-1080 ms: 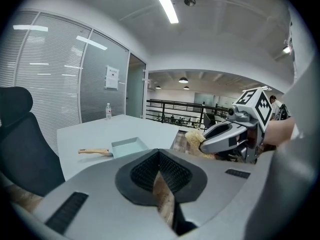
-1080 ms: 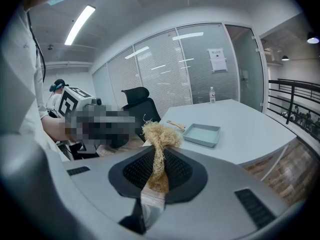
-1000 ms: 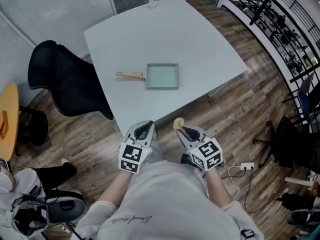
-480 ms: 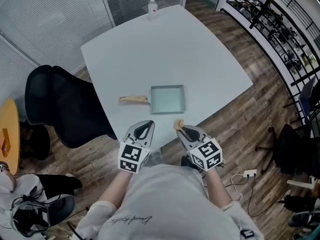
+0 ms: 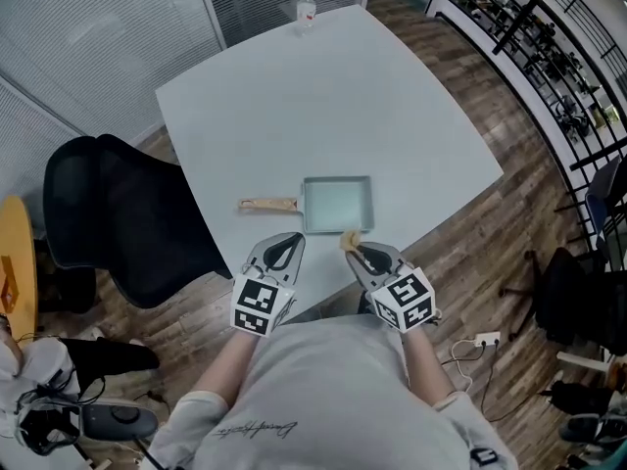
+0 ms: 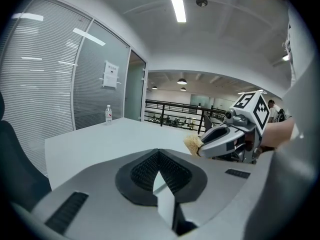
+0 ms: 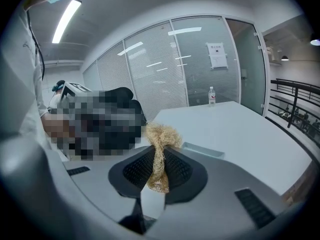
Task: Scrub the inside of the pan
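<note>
A square pan is set near the worktop's front edge. The left gripper has its fingers shut, empty; the right gripper is clamped on a fibrous scrubber, best lowered flat into the pan.

The pale table bears a wooden-handled square pan near one edge, a bottle far across.

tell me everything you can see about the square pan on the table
A square, pale grey-green metal-looking pan lies flat and upright on the white table, near the edge closest to the person. It has a shallow raised rim and a light wooden handle pointing to the head view's left. Its inside looks empty. Nothing but the table appears to touch it.
</note>
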The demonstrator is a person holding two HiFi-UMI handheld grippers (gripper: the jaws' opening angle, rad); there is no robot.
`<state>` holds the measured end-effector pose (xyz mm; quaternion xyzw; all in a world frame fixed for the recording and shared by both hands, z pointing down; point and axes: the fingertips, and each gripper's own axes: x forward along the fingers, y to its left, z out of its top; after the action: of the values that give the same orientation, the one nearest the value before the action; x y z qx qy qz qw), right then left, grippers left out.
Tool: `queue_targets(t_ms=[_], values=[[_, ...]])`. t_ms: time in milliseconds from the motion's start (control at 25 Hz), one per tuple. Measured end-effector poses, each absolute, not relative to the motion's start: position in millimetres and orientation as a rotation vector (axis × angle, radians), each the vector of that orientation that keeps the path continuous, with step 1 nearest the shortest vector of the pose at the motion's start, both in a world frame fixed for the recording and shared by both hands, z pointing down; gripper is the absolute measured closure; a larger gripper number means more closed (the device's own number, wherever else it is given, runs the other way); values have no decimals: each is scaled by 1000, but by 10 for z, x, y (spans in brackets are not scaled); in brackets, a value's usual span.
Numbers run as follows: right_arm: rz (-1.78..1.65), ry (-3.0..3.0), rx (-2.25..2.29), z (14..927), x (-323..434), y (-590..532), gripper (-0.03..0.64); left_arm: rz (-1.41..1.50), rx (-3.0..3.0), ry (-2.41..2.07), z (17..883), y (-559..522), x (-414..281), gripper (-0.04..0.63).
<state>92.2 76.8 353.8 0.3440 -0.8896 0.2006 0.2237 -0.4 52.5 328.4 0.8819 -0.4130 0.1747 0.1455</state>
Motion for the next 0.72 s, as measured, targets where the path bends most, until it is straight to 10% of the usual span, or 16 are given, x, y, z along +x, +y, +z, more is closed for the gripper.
queue_targets(t_ms=[720], values=[[523,-2442,830,3572,1048,383,549,491,2518,-1223,3320,278,35,583]])
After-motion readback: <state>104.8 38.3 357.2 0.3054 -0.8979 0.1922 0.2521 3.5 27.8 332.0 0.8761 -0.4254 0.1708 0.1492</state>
